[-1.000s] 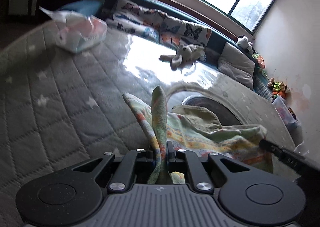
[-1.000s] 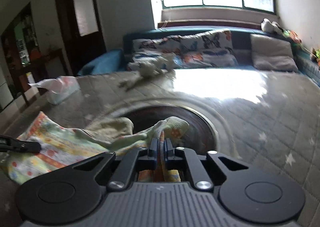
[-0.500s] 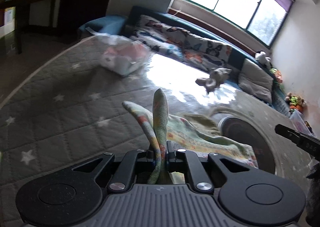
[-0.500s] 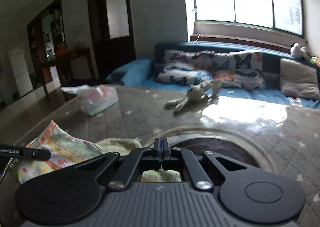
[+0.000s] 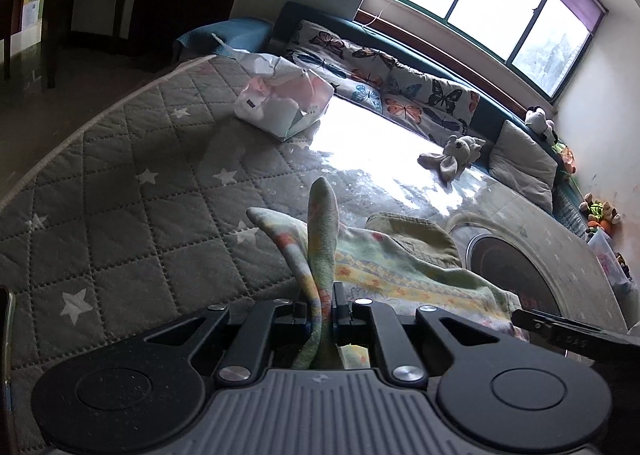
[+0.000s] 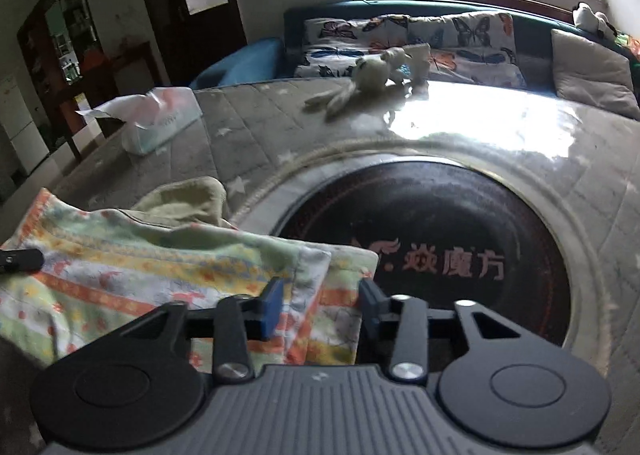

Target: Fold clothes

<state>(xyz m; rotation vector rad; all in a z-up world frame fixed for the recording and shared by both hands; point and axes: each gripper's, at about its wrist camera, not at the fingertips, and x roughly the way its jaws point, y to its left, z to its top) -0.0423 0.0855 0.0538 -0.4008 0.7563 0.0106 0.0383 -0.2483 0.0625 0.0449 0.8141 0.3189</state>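
Grey quilted cloth with white stars covered the surface (image 5: 120, 191), and a dark round plate (image 6: 460, 239) with printed characters was set into its middle. Beyond it ran a sofa with butterfly cushions (image 5: 400, 87) under a bright window. My left gripper (image 5: 322, 299) was clamped on a fold of the patterned garment (image 5: 400, 267), and a strip of the fabric stood up between its fingers. The rest of that garment lay spread on the surface, its near edge overlapping the rim of the round plate. My right gripper (image 6: 322, 305) stood with its fingers apart, just above the garment's folded corner and holding nothing. A tissue pack (image 5: 282, 103) and a plush rabbit (image 6: 368, 79) lay farther back, well apart.
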